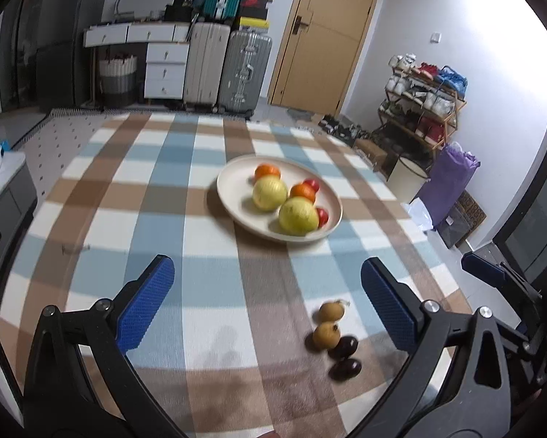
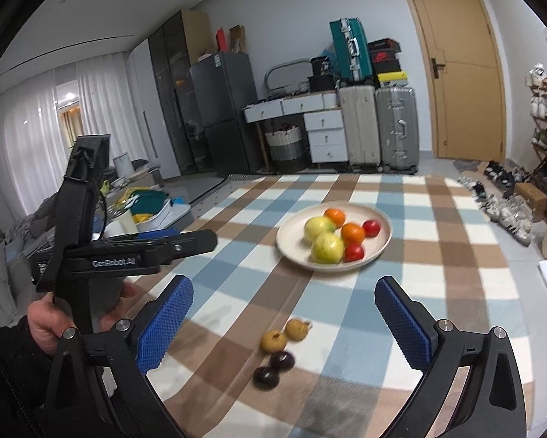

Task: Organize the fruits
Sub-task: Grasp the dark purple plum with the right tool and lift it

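Clearly both grippers stood wide open and empty above the checked tablecloth (image 1: 200, 219). The left gripper (image 1: 268, 303) had its blue-padded fingers (image 1: 145, 303) spread far apart, with nothing between them but cloth; its pads touched no fruit. The right gripper (image 2: 283, 323) was spread just as wide, and no pad pressed on anything, though in its own view the loose fruits lay on the cloth in the gap ahead of its fingers. Those loose fruits were four small ones close together near the table's front: two tan-brown ones (image 2: 284, 335) side by side and two dark purple ones (image 2: 273, 368) just nearer the camera. In the left wrist view the same cluster sat toward the right finger, near it but apart from it. Farther back, well apart from the cluster, a cream plate (image 2: 379, 219) held two yellow-green fruits (image 2: 322, 241), two orange ones (image 2: 346, 226) and two small red ones (image 2: 363, 241), all bunched together toward one side. In the right wrist view a person's hand (image 2: 54, 317) gripped the handle of the left gripper's black body at the left edge.
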The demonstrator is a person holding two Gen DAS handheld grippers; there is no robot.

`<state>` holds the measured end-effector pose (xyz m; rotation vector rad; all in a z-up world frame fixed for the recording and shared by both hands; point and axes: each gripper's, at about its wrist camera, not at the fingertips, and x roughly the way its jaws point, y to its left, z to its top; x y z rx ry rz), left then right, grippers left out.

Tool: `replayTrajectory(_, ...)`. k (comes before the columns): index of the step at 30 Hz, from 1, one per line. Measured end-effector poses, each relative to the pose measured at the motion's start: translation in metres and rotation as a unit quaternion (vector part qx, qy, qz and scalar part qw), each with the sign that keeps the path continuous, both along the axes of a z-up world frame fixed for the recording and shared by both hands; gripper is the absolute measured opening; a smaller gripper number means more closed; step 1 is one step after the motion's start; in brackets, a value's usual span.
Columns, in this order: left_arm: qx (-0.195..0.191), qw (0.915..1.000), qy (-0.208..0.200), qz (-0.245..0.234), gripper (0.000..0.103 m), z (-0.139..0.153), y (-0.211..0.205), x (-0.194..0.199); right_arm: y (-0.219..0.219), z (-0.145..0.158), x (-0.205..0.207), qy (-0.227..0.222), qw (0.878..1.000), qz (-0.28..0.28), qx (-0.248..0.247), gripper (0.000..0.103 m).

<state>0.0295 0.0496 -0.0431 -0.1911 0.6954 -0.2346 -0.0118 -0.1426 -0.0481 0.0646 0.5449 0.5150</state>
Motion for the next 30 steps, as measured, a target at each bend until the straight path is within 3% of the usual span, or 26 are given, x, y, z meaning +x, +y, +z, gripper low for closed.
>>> replayTrajectory(13,-0.005,0.9989,0.043,0.016,0.102,-0.049,0.011,-0.008,0.01,-0.062,-0.004,0.073,0.997,0.01,-0.011,0.102)
replayTrajectory(25,-0.008,0.9984,0.053,0.017,0.102,-0.057,0.013,-0.011,0.023,-0.091,-0.001,0.12,0.992,0.03,0.004,0.102)
replayTrajectory(28,-0.009,0.9983,0.054,0.02,0.102,-0.057,0.015,-0.012,0.027,-0.095,0.0,0.125,0.991,0.036,0.003,0.099)
replayTrajectory(30,-0.01,0.9981,0.056,0.024,0.102,-0.058,0.017,-0.012,0.03,-0.097,0.001,0.127,0.991,0.045,0.002,0.09)
